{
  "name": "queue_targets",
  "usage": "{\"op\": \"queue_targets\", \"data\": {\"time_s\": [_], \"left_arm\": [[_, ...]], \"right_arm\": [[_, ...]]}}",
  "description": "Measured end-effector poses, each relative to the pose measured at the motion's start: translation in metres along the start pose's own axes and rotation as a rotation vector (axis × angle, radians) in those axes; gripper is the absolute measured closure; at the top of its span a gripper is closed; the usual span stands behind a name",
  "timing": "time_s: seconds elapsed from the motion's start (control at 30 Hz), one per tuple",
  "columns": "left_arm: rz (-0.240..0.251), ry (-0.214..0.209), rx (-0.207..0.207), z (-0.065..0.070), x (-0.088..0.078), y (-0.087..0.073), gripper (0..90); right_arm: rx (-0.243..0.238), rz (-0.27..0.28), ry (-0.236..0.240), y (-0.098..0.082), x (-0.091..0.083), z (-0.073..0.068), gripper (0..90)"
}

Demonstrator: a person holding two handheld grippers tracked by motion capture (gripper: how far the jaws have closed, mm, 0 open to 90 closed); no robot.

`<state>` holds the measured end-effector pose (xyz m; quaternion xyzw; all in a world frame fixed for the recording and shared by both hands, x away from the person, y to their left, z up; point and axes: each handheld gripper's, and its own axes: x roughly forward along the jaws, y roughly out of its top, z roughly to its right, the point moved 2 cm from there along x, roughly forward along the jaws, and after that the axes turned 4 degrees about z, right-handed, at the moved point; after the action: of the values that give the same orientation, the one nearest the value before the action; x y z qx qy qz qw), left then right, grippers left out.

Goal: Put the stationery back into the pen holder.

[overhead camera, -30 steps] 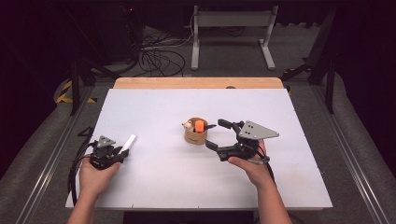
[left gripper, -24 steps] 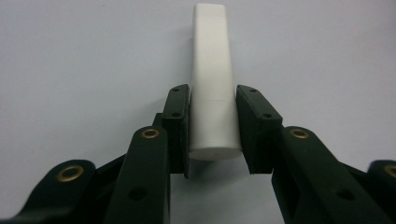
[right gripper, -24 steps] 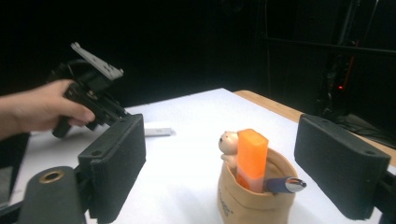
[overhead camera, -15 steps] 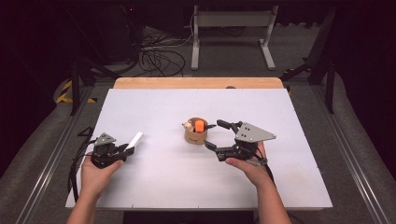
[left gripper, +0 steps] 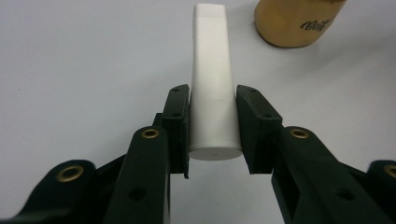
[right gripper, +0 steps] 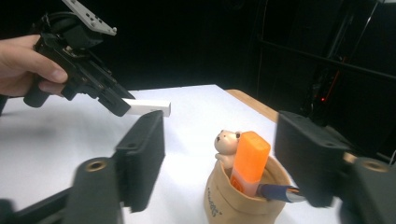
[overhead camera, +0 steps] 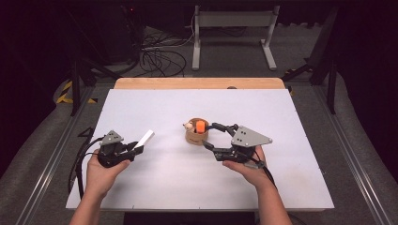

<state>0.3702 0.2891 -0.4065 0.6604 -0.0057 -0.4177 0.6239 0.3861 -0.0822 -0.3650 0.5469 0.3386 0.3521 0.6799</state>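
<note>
A tan pen holder (overhead camera: 195, 138) stands mid-table with an orange marker (overhead camera: 201, 125) and a small bear figure (overhead camera: 188, 126) in it. My right gripper (overhead camera: 210, 136) reaches it from the right. Its jaws have just been closing and flank the pen holder (right gripper: 233, 200), with gaps on both sides. A blue pen (right gripper: 280, 192) leans in the holder beside the orange marker (right gripper: 250, 161). At the left, my left gripper (overhead camera: 137, 149) is shut on a white stick (overhead camera: 146, 138) and holds it above the table. Its pads clamp the white stick (left gripper: 212, 70) near one end.
The white table (overhead camera: 281, 117) has a wooden strip (overhead camera: 197, 83) along its far edge. Cables and a metal stand (overhead camera: 230, 18) lie on the dark floor beyond. Open table surface lies between the two hands and toward the back.
My left gripper has risen and shifted toward the holder with the white stick. The right gripper's jaws have narrowed around the pen holder; that hand stayed in place.
</note>
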Motion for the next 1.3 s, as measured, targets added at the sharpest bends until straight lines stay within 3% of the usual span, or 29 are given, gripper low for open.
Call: {"op": "queue_targets", "data": {"time_s": [0.27, 0.5, 0.97, 1.2, 1.23, 1.3], "left_arm": [[0.014, -0.050, 0.035, 0.012, 0.001, 0.009, 66.7], [0.010, -0.090, 0.082, 0.025, 0.005, 0.020, 66.7], [-0.003, -0.170, 0.154, 0.047, 0.011, 0.040, 66.8], [-0.012, -0.220, 0.161, 0.062, 0.017, 0.048, 66.7], [-0.012, -0.221, 0.181, 0.062, 0.018, 0.050, 66.7], [-0.015, -0.234, 0.172, 0.067, 0.020, 0.052, 66.8]], "right_arm": [[-0.053, -0.008, -0.013, 0.000, -0.001, -0.002, 46.5], [-0.135, -0.042, -0.008, -0.001, 0.002, -0.006, 48.1], [-0.244, -0.104, 0.015, -0.003, 0.009, -0.016, 52.2], [-0.297, -0.124, 0.008, -0.003, 0.012, -0.020, 52.2], [-0.308, -0.125, 0.007, -0.003, 0.012, -0.021, 52.1], [-0.323, -0.134, 0.003, -0.004, 0.013, -0.022, 51.7]]}}
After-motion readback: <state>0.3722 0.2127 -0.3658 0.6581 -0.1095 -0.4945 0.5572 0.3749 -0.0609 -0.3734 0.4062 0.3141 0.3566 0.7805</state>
